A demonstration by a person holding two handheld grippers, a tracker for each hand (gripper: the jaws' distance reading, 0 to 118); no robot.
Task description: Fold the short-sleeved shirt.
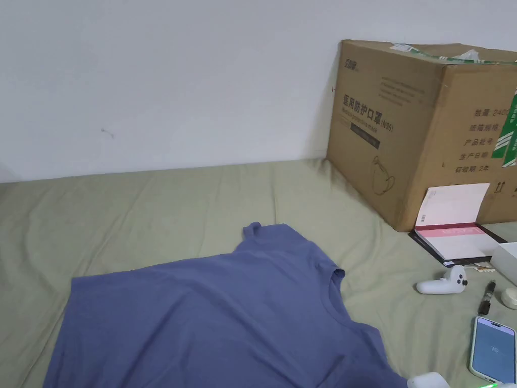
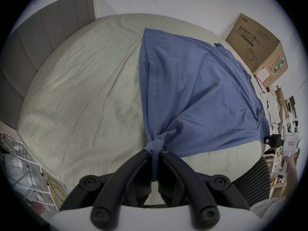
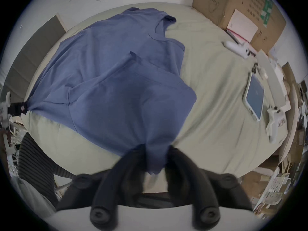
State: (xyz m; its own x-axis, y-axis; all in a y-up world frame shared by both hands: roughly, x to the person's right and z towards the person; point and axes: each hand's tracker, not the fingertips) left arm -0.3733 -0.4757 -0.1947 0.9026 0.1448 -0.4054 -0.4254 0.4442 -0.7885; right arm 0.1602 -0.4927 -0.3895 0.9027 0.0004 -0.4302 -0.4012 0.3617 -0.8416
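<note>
A hem corner of the blue shirt (image 2: 191,88) is being pinched by the left gripper (image 2: 154,150), a sleeve edge by the right gripper (image 3: 155,151). The shirt is being stretched toward twelve o'clock across the bed (image 2: 80,91), collar lying at two o'clock.

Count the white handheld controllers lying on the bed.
2: one controller lies by the open booklet near the cardboard box; the other controller lies just beyond the phone.

Blue shirt (image 1: 217,313), pale green sheet (image 1: 151,212), brown box (image 1: 429,126), black-striped sleeve (image 2: 250,183)
</note>
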